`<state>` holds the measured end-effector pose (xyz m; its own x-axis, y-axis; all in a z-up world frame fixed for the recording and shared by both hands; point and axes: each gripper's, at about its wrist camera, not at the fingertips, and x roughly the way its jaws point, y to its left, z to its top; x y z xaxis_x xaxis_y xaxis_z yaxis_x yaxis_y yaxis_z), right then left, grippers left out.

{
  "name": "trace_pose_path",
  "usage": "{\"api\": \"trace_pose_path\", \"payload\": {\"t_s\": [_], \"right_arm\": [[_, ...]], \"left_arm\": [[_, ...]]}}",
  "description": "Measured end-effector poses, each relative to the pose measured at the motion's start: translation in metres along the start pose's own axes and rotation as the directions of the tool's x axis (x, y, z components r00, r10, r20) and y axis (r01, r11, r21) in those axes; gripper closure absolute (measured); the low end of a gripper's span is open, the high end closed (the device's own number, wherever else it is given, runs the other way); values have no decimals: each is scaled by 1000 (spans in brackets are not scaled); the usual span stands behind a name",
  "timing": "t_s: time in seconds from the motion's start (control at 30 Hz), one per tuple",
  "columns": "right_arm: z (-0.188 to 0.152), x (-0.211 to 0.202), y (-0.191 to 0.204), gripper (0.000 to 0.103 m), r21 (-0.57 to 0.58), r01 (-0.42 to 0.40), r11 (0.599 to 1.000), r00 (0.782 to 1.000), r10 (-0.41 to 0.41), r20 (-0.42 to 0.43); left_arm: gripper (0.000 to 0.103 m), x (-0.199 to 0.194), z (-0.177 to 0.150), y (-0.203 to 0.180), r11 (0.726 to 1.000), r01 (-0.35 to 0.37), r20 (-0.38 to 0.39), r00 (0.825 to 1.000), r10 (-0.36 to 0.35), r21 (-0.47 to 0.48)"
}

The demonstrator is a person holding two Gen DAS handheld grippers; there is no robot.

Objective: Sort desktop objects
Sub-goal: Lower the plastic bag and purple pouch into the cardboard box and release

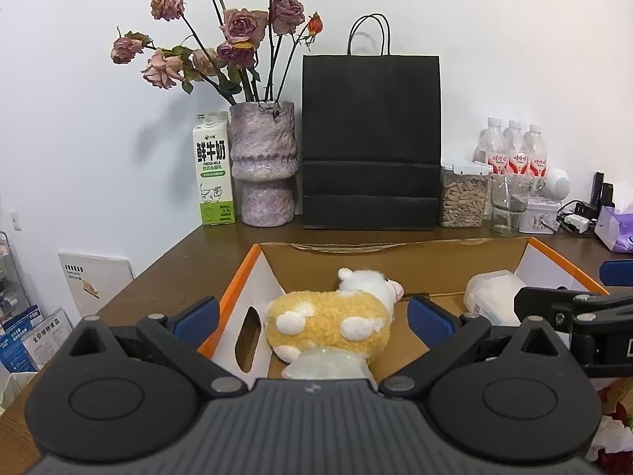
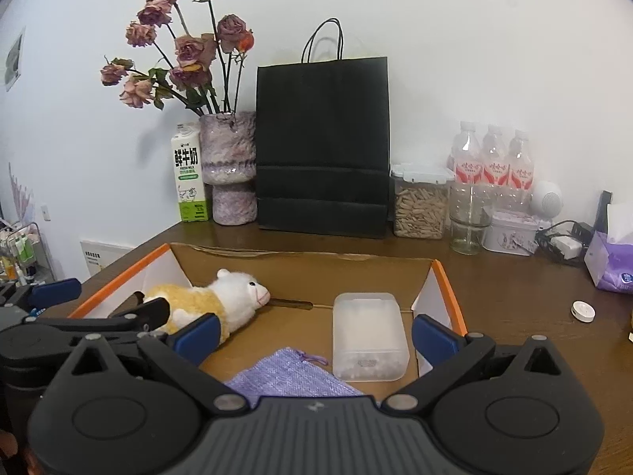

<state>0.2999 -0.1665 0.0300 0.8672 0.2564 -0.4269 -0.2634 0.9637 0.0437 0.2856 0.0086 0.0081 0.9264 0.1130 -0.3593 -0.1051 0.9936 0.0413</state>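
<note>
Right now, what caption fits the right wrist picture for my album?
Open right gripper hovers over a cardboard box holding a plush sheep, frosted plastic case and purple pouch.

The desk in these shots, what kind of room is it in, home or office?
Probably a home desk or pantry corner: dried roses in a vase, a milk carton, bottled drinks and a tissue pack along a plain wall.

The brown wooden table (image 2: 494, 297) carries a cardboard box (image 2: 308, 267), black bag (image 2: 322, 146), vase (image 2: 229, 166) and milk carton (image 2: 189, 174).
</note>
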Motion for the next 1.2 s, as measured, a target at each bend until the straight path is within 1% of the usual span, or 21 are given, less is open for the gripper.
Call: {"api": "trace_pose_path", "payload": {"t_s": [0.33,0.43,0.57,0.77,0.93,1.07,1.2], "right_arm": [[1,-4,-1,0,7,-2,1000,1000,2,20],[3,-8,0,0,3,-3,1000,999,3,34],[12,-17,4,0,-10,-12,1000,998,13,65],[24,-47,9,0,-36,-20,999,992,24,121],[28,-79,6,0,-48,-16,999,988,23,152],[22,-108,-2,0,-67,-8,998,987,19,161],[6,-131,-14,0,-83,13,996,990,-1,138]], "left_arm": [[0,-3,1,2,1000,5,15,1000,-4,-8],[0,-6,5,4,1000,-1,38,999,2,-21],[0,-17,17,9,999,-8,72,997,12,-49],[0,-43,36,13,999,-19,117,993,22,-28],[0,-70,44,28,999,-4,122,993,10,-53],[0,-95,42,43,998,-13,126,992,20,-57],[0,-118,32,61,998,-21,119,993,28,-53]]}}
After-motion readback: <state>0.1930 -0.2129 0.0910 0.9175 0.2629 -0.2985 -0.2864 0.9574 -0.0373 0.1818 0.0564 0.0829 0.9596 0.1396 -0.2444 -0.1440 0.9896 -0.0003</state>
